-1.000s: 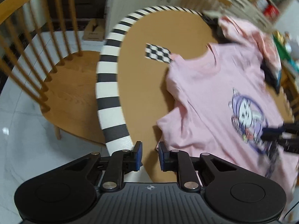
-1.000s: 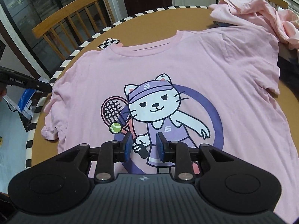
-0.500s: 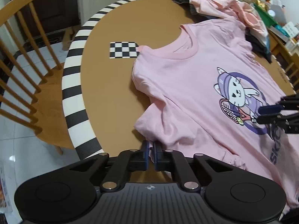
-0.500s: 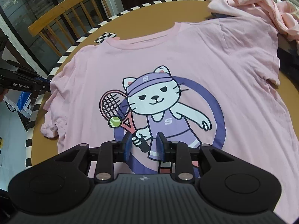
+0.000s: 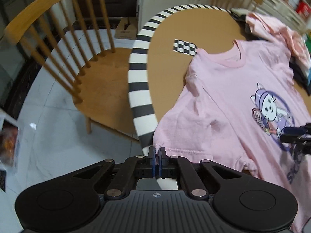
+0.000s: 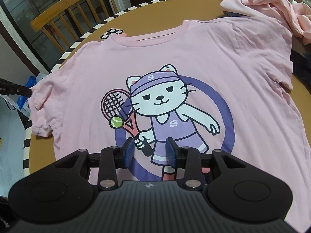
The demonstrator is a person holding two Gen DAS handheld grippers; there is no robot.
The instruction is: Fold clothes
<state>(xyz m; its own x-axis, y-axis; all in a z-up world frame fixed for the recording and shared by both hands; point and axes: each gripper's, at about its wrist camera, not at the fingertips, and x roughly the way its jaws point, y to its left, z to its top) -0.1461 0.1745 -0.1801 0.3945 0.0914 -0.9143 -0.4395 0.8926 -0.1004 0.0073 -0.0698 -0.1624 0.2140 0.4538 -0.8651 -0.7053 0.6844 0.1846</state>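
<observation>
On the round striped-rim table [image 5: 139, 81], the left gripper [image 5: 157, 156], clamped on the pink T-shirt [image 6: 194, 62] sleeve hem, should pull outward gently, flattening creases, while the right gripper [image 6: 149, 152], just widened, hovers empty at lower centre.

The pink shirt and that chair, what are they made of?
Shirt: soft knit, likely cotton jersey; it creases and shows a stitched sleeve hem, and the cat print looks flat and matte. Chair: wood, seemingly varnished; warm grain on the seat, turned spindles.

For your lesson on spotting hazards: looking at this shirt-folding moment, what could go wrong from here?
1. The left gripper pinches only the sleeve's hem edge; it could slip free when pulled.
2. The sleeve sits over the table's striped rim, so dropped cloth may slide off.
3. The right gripper is open above the pink T-shirt, so nothing anchors it.
</observation>
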